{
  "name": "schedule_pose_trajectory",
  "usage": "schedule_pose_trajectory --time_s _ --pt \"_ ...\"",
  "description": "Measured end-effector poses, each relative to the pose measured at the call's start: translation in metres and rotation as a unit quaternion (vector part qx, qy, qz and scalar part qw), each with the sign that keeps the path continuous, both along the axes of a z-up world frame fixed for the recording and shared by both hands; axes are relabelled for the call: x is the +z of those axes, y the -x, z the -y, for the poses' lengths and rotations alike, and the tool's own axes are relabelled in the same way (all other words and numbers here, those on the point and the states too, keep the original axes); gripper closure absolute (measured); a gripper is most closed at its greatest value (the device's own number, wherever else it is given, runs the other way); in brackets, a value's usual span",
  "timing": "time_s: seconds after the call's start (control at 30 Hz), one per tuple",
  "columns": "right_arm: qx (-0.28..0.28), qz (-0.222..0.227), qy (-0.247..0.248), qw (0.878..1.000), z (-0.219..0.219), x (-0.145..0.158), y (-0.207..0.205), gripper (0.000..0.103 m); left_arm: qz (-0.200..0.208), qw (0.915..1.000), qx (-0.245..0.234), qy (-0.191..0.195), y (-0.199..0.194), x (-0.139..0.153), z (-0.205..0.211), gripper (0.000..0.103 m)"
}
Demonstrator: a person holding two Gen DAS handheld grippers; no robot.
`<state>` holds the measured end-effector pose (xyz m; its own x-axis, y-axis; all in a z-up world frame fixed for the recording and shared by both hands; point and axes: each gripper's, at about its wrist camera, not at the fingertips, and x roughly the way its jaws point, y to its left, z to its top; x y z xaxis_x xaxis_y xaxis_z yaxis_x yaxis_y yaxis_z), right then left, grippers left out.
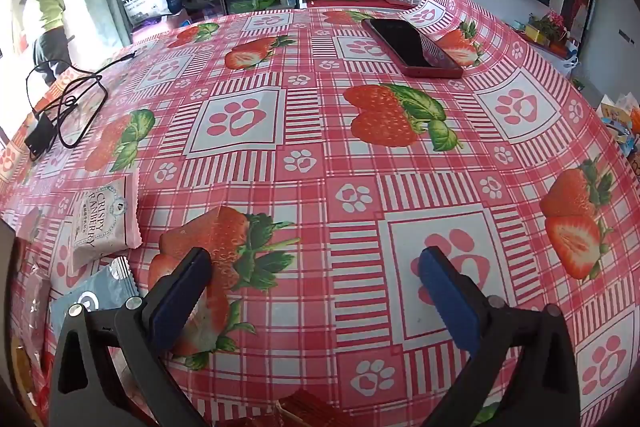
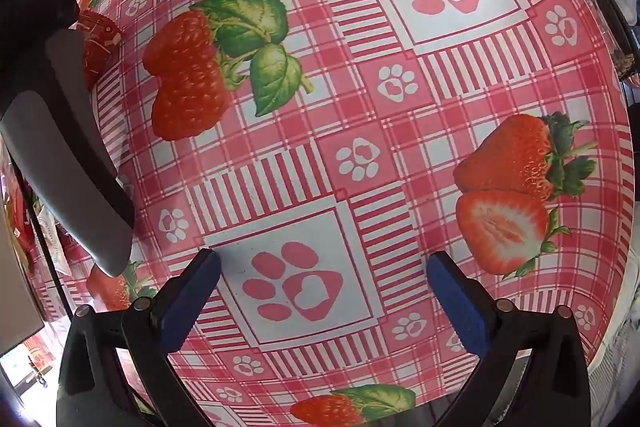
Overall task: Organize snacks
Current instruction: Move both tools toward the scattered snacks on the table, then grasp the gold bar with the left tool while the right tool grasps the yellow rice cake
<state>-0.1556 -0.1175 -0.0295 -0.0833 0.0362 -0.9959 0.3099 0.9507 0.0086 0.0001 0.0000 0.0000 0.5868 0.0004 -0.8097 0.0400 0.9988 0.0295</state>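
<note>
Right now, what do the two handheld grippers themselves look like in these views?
The left gripper and right gripper match: black angular plastic arms with silver pivot bolts, each finger faced with a dark blue ribbed pad. From the right wrist view, the left unit's body shows black and grey, with white "GenRobot.AI" lettering. No cables, hands or sleeves show.

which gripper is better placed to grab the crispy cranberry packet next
Left, probably. The left gripper is open, and the cranberry packet lies on the tablecloth just beyond its left finger. The right gripper, also open, has only bare cloth between its fingers.
</note>
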Motion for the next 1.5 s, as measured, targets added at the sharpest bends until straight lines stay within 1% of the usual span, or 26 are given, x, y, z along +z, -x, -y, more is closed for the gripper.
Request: schedule_pose_trajectory --time_s 0.6,0.7,1.1,1.13,1.17,1.23,1.33,1.37,1.47,1.5 --pt "-0.002 0.008 0.001 1.000 0.003 0.004 0.012 0.000 0.000 1.0000 0.000 0.000 0.000 0.000 0.000 0.000" --pt "-0.002 -0.005 -0.004 1.000 0.004 0.002 0.009 0.000 0.000 1.0000 0.000 0.000 0.000 0.000 0.000 0.000" --pt "-0.002 -0.083 -0.032 0.996 0.017 -0.010 -0.022 0.000 0.000 1.0000 0.002 -0.002 0.000 0.000 0.000 0.000" --pt "-0.002 -0.085 -0.034 0.996 0.018 -0.012 -0.024 0.000 -0.006 1.0000 0.003 -0.004 0.000 0.001 0.001 0.000" --pt "-0.001 -0.088 -0.034 0.996 0.020 -0.012 -0.031 0.000 -0.023 0.9997 -0.002 -0.007 0.000 0.002 0.001 0.000" --pt "-0.001 -0.086 -0.033 0.996 0.021 -0.012 -0.037 0.000 -0.072 0.9973 -0.012 -0.010 -0.007 0.003 0.002 0.000" --pt "-0.002 -0.071 -0.029 0.997 0.019 -0.010 -0.029 0.000 -0.127 0.9917 -0.012 -0.012 -0.015 0.001 0.005 0.000" --pt "-0.002 -0.064 -0.027 0.998 0.019 -0.009 -0.028 0.000 -0.149 0.9885 -0.023 -0.015 -0.015 0.002 0.004 0.000" --pt "-0.003 -0.037 -0.018 0.999 0.017 -0.004 -0.022 0.000 -0.211 0.9744 -0.073 -0.025 -0.024 0.002 0.008 0.000" --pt "-0.003 -0.030 -0.016 0.999 0.016 -0.003 -0.019 0.000 -0.226 0.9707 -0.082 -0.013 -0.022 0.005 0.005 0.000"
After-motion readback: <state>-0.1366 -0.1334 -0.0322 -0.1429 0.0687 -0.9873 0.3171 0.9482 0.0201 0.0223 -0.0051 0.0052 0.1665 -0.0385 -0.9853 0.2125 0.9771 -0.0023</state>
